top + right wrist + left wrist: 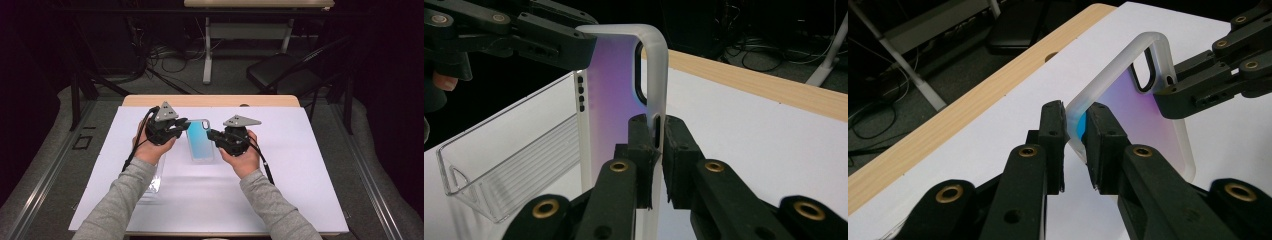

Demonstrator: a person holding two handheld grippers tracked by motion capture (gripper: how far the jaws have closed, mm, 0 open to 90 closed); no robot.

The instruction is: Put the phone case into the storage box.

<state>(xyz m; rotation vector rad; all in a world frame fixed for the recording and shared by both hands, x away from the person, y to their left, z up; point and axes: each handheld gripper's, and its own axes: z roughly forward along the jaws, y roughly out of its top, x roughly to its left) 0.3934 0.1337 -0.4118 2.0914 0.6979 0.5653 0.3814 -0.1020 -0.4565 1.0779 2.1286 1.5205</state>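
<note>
A translucent phone case point(200, 145) with a blue-to-violet back lies lengthwise between my two grippers over the white sheet. My left gripper point(185, 123) is shut on the case's left rim near the camera-cutout end; in the left gripper view its jaws point(1075, 125) pinch the frosted rim of the case point(1143, 115). My right gripper point(211, 134) is shut on the opposite long edge; in the right gripper view its jaws point(657, 132) clamp the case point(611, 85) at a side slot. Whether the case touches the sheet I cannot tell.
A clear plastic tray point(154, 182) lies by the left forearm, and shows again as the clear tray point(509, 155) behind the case. The white sheet point(300, 165) covers the wooden table point(210, 100). A black chair point(285, 72) and cables sit on the floor beyond.
</note>
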